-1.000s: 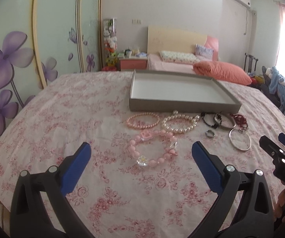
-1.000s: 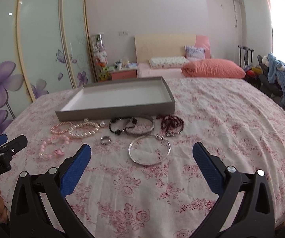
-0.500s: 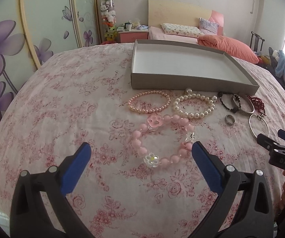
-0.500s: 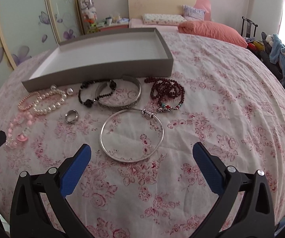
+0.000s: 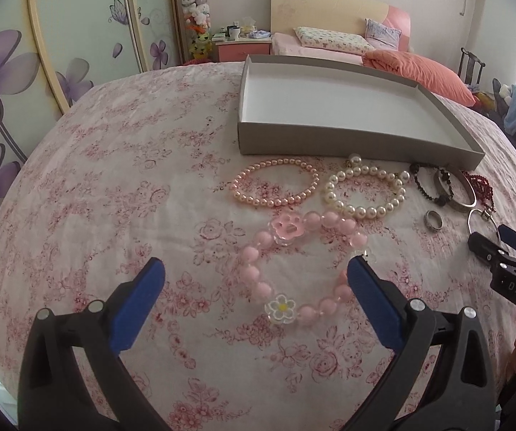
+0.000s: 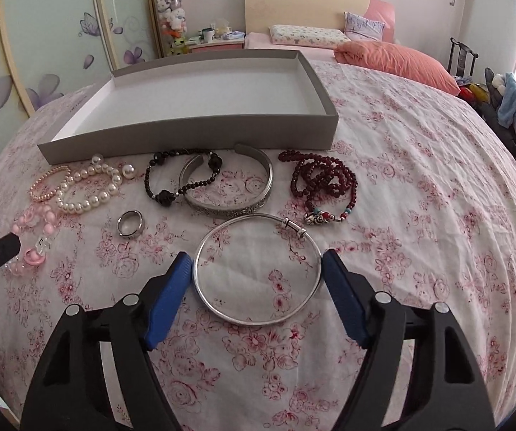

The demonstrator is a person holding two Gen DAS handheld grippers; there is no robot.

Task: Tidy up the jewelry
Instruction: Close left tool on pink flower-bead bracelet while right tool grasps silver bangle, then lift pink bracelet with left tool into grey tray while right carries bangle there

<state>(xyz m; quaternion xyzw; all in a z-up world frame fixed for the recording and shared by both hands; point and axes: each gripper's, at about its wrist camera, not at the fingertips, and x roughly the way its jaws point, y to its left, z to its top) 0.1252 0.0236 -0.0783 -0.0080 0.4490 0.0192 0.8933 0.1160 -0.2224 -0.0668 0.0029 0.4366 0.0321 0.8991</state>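
Jewelry lies in a row on a floral bedspread in front of a shallow grey tray (image 5: 329,143) (image 6: 186,133). My left gripper (image 5: 254,271) is open just above a chunky pink bead bracelet (image 5: 258,246). Its right finger (image 5: 358,276) is at the bracelet's right side, the left finger well clear. My right gripper (image 6: 256,262) straddles a thin silver bangle (image 6: 258,321) lying flat. Its jaws are closing, with the pads right beside the bangle's two sides. In the left wrist view the right gripper (image 5: 502,248) shows at the right edge.
Also on the bedspread are a pink pearl bracelet (image 5: 275,203), a white pearl bracelet (image 5: 365,212), a ring (image 6: 131,223), a black bead bracelet (image 6: 182,179), a wide silver cuff (image 6: 229,208) and dark red beads (image 6: 322,179). Pillows and a headboard lie beyond the tray.
Both grippers have come forward and down, tilting towards the jewelry. The right jaws have narrowed around the silver bangle. The left jaws stay wide.
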